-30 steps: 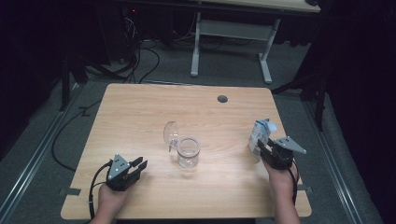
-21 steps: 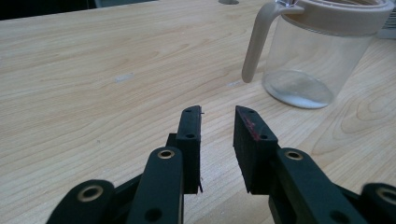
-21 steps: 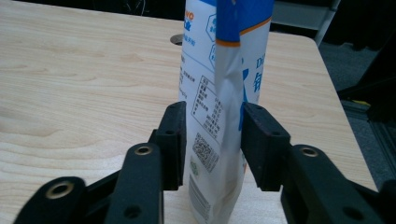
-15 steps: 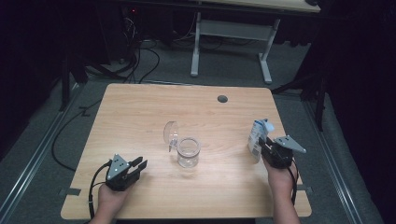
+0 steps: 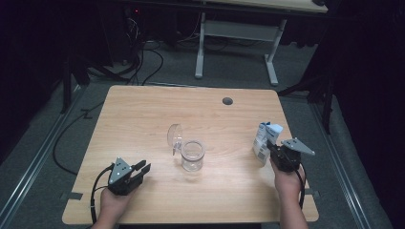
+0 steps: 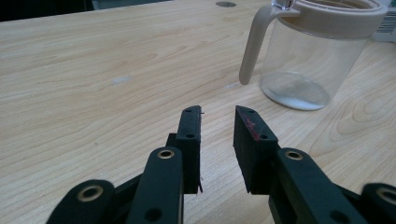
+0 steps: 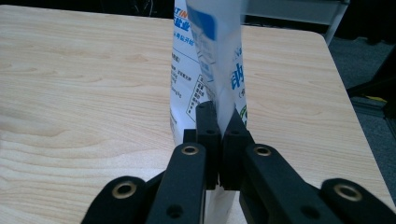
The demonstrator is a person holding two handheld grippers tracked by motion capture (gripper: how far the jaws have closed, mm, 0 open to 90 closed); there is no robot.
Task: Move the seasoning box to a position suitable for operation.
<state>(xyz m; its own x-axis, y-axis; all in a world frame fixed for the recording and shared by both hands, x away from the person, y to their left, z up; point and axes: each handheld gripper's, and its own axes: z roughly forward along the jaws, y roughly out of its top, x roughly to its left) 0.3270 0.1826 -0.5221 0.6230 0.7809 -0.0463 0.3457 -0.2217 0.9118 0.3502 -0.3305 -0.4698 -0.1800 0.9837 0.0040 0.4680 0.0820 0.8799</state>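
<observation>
Pale wooden worktop [image 5: 143,114] in a dark room. Your right gripper [image 7: 218,122] has just been closing and now pinches a white and blue pouch [image 7: 208,60], upright near the right edge. Your left gripper [image 6: 218,130] rests parted, holding nothing, near a clear jug [image 5: 192,154] at centre.

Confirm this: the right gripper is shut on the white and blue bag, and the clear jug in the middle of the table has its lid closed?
Not quite. The jug's lid stands open, as the high view shows. The right gripper is indeed shut on the bag.
</observation>
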